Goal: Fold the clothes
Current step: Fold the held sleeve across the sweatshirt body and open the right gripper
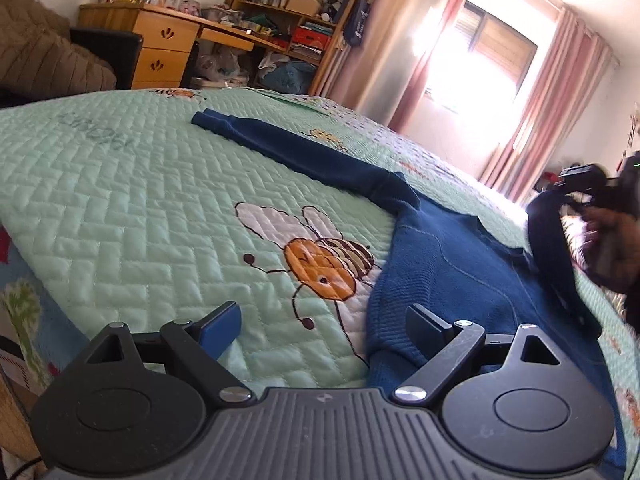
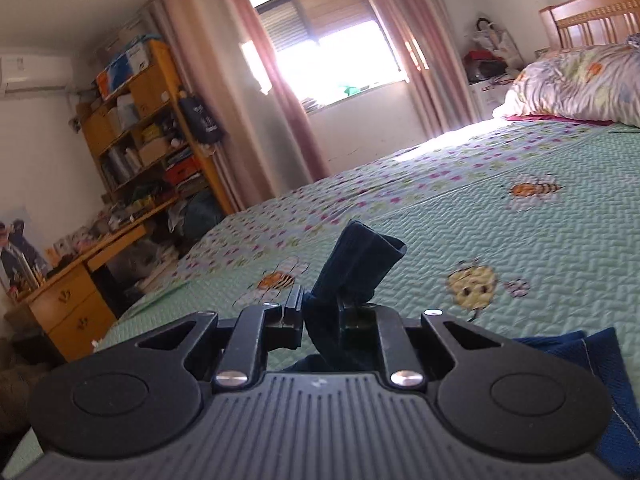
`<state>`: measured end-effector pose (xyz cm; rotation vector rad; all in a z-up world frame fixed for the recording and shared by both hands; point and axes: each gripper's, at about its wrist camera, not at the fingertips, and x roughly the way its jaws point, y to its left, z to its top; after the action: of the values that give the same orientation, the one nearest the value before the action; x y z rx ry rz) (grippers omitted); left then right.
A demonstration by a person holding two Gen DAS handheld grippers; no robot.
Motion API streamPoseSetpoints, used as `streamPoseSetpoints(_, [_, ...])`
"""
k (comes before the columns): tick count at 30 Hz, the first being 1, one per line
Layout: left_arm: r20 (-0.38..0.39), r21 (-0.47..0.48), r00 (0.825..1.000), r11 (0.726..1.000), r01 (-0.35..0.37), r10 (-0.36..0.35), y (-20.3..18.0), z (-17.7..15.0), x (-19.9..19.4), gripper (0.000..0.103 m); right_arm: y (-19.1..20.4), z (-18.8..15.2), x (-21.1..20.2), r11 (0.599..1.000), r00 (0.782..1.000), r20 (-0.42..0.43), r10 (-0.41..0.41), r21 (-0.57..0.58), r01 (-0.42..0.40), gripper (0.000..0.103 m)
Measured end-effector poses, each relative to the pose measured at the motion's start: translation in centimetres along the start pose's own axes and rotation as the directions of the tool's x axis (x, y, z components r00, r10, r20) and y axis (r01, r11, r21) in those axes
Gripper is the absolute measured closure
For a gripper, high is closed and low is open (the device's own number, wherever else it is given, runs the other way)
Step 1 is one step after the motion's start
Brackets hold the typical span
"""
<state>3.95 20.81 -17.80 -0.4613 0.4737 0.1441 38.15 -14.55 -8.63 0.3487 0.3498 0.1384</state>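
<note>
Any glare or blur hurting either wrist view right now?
Left wrist view: window blown out, right hand-held gripper motion-blurred at the edge, blue sweater sharp. Right wrist view: window glare again, bedspread slightly soft, fisheye bending throughout.

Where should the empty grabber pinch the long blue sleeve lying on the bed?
Probably at the cuff end of the dark blue knitted sweater's outstretched sleeve. It lies flat and straight on the mint green quilted bedspread, with bare quilt all round. The open left gripper could come from the near side, low, jaws across the sleeve's narrow width. The right gripper already pinches the other sleeve.
</note>
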Motion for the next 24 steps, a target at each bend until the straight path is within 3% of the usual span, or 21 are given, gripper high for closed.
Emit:
streamPoseSetpoints(4, [0.001,-0.026,1.000,0.999,0.027,-0.027,0.9,0.2,0.2,0.013,5.7,-4.6,3.0,0.988,0.998,-0.056,-0.034,-0.154,0.025,0.086])
streamPoseSetpoints(8, [0.003,-0.058,0.999,0.997,0.053,-0.053,1.5,0.2,0.3,0.013,7.7,-8.5,4.3,0.959,0.991,-0.102,-0.089,-0.278,0.057,0.086])
streamPoseSetpoints(15, [0.009,-0.082,0.998,0.994,0.066,-0.065,1.8,0.1,0.5,0.012,9.7,-10.7,6.1,0.907,0.971,-0.187,-0.151,-0.416,0.061,0.083])
streamPoseSetpoints(19, [0.009,-0.085,0.998,0.994,0.066,-0.066,1.9,0.2,0.5,0.012,10.4,-11.2,5.8,0.910,0.966,-0.237,-0.107,-0.415,-0.001,0.060])
streamPoseSetpoints(22, [0.008,-0.085,0.998,0.994,0.065,-0.064,1.9,0.2,0.6,0.012,9.8,-10.3,3.8,0.937,0.971,-0.241,-0.001,-0.339,-0.083,0.055])
streamPoseSetpoints(24, [0.008,-0.083,0.998,0.995,0.064,-0.063,1.9,0.2,0.5,0.012,8.3,-9.2,1.7,0.962,0.978,-0.196,0.078,-0.241,-0.125,0.055])
